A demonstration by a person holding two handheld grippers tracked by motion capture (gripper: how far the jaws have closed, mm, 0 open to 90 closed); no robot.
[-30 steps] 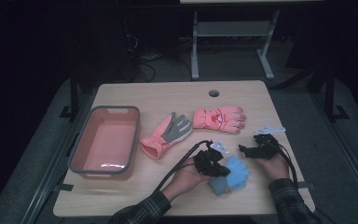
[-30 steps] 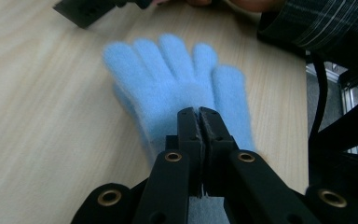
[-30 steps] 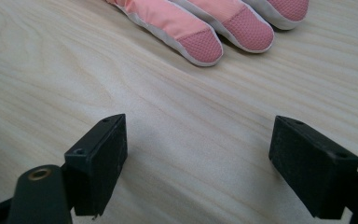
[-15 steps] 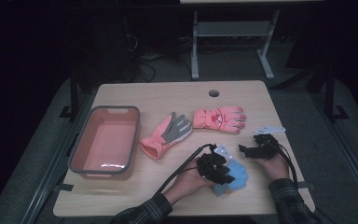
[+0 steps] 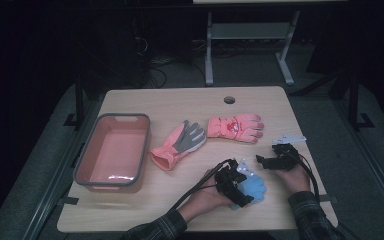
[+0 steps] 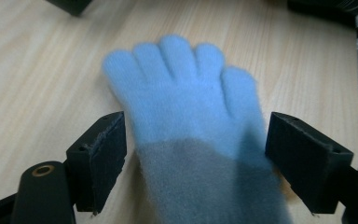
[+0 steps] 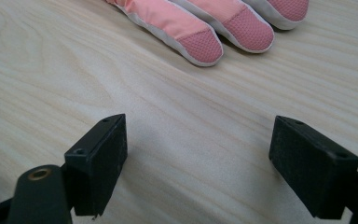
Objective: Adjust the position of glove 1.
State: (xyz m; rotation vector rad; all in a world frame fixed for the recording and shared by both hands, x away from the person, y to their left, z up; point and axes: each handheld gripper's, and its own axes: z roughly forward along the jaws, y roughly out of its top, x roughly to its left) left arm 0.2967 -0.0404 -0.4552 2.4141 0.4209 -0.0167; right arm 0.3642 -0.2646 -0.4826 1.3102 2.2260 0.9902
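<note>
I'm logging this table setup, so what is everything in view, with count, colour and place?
Blue glove: one, light blue with a grey cuff, flat on the table's near right, between the left gripper's jaws.
Pink ski glove: one, pink, table centre right.
Pink and grey glove: one, table centre.
Bin: one, pink with a grey rim, table left.
Table: one, light wood.
Left gripper: black, jaws just been opening, apart beside the blue glove.
Right gripper: black, open over bare table.
</note>
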